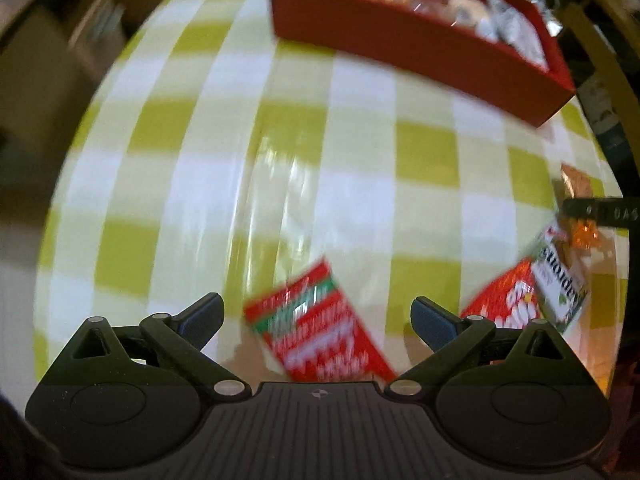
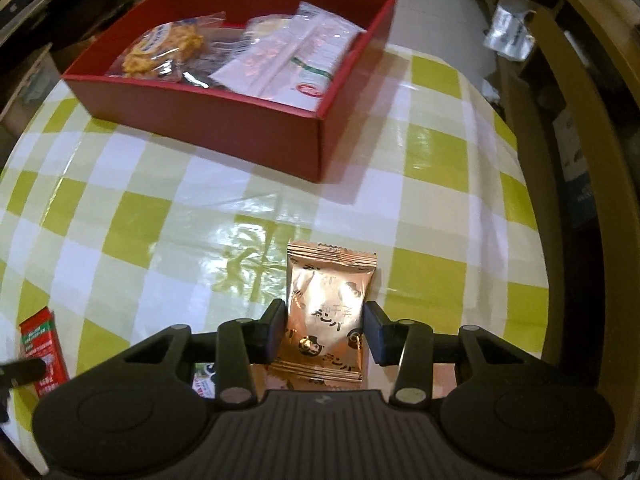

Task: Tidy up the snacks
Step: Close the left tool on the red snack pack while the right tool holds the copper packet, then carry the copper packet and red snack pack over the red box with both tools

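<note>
Copper snack packet (image 2: 326,312) pinched between right tongs (image 2: 324,334), short of red box (image 2: 248,120); left tongs (image 1: 318,320) agape over red sachet (image 1: 320,336). Next: carry boxward.

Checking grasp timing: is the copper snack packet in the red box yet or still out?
Out. The copper packet lies flat on the checked tablecloth, between the right gripper fingers, short of the red box.
</note>
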